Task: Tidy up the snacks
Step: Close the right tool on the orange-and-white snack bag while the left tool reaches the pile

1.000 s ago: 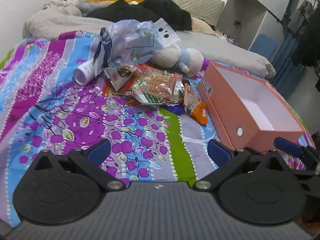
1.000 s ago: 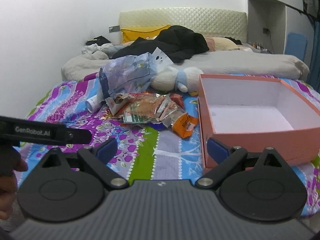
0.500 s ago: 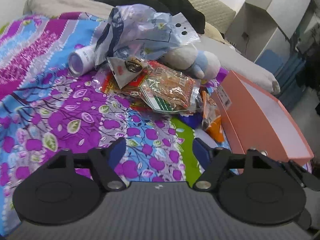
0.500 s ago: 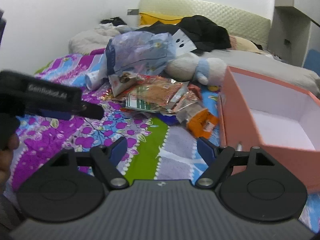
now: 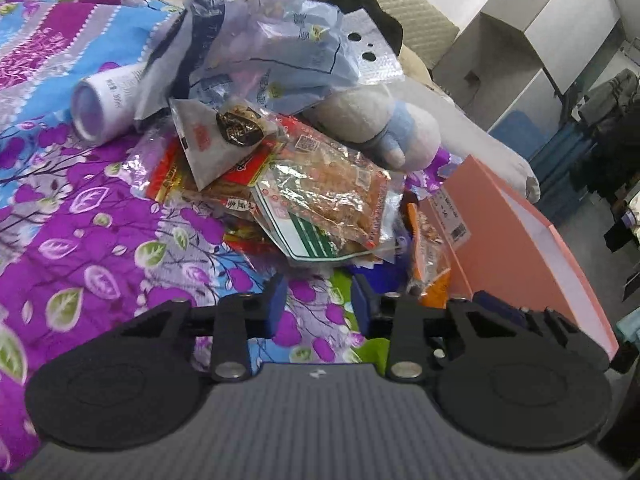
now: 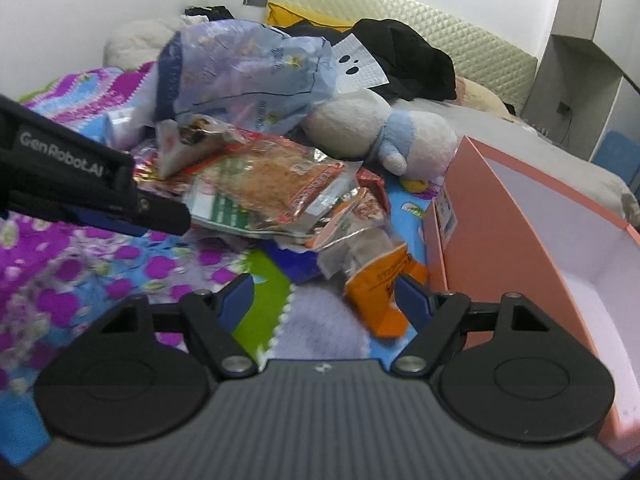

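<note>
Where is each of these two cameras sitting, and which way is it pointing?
Left wrist: sits on the left gripper, looking forward over its open blue-padded fingers at the snack pile on the bedspread.
Right wrist: sits on the right gripper, open, facing the orange packet; the left gripper reaches in from the left.
Shared: snack pile, plush toy, pink box.

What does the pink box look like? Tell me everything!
The pink box is an open cardboard box with no lid, salmon pink outside and white inside. Nothing shows inside it in the part in view. It sits upright on the flowery bedspread, right of the snack pile. A white label is stuck on the end facing the snacks. An orange packet lies right by that end; touching or not, I cannot tell.
</note>
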Tool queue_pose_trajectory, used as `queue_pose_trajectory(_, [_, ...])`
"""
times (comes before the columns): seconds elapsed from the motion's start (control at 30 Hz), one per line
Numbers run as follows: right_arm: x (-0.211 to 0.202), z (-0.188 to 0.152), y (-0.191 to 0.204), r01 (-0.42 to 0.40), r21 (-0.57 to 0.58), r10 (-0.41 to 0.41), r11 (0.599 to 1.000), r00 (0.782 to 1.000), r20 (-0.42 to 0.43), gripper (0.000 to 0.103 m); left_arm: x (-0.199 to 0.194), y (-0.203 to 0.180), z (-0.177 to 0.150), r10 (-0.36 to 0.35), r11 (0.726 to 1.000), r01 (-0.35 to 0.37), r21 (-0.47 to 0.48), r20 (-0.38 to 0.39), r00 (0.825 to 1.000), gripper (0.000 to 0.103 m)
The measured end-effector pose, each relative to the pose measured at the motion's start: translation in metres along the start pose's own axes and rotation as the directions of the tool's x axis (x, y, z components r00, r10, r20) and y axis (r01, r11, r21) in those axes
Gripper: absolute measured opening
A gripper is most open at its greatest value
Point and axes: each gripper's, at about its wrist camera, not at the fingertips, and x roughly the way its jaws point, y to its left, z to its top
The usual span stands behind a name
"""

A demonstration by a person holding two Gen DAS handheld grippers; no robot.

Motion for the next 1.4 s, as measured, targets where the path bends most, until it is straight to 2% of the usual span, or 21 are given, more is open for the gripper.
queue_pose_trajectory(0.4, [0.042,0.005,0.012,0.080,-0.124,-0.077,0.989,0.997,0.026,0.078,0.039,0.017,0.010,-0.013,0.998,0.012,-0.061,-0.007,1.000,0.035])
queue_pose_trajectory(0.47, [0.048,0.006,0.014,0.104,-0.153,-0.100,0.983,0.994,0.035,0.078,0.043,0.020,0.011,-0.019,0.997,0.018,-0.075,-0.012,1.000,0.023])
queue_pose_trajectory(0.57, [0.055,0.008,0.016,0.123,-0.184,-0.118,0.975,0.992,0.043,0.078,0.046,0.023,0.011,-0.032,0.994,0.031,-0.100,-0.013,0.999,0.013])
queue_pose_trajectory(0.6, [0.057,0.008,0.017,0.125,-0.191,-0.119,0.974,0.992,0.043,0.078,0.048,0.024,0.013,-0.035,0.994,0.033,-0.103,-0.013,0.999,0.012])
queue_pose_trajectory(0.63, [0.058,0.008,0.016,0.126,-0.197,-0.119,0.972,0.992,0.045,0.075,0.048,0.024,0.013,-0.039,0.994,0.037,-0.106,-0.013,0.999,0.011])
queue_pose_trajectory(0.67, [0.058,0.009,0.017,0.134,-0.207,-0.126,0.969,0.991,0.048,0.064,0.046,0.025,0.013,-0.042,0.993,0.041,-0.108,-0.012,0.999,0.010])
queue_pose_trajectory(0.7, [0.058,0.009,0.017,0.139,-0.215,-0.132,0.967,0.990,0.047,0.058,0.046,0.024,0.013,-0.047,0.993,0.045,-0.105,-0.012,0.999,0.010])
queue_pose_trajectory(0.93, [0.037,0.010,0.022,0.135,-0.247,-0.124,0.960,0.991,0.058,0.046,0.031,0.018,0.011,-0.050,0.995,0.049,-0.091,-0.010,0.999,0.007])
queue_pose_trajectory(1.17, [0.003,0.010,0.022,0.097,-0.240,-0.085,0.966,0.995,0.060,0.044,-0.001,0.008,0.000,-0.031,0.997,0.030,-0.076,-0.016,0.999,0.007])
queue_pose_trajectory(1.4, [-0.037,0.003,0.026,0.055,-0.241,-0.043,0.969,0.998,0.054,0.037,-0.044,0.000,-0.026,-0.021,0.996,0.019,-0.082,-0.019,1.000,0.003])
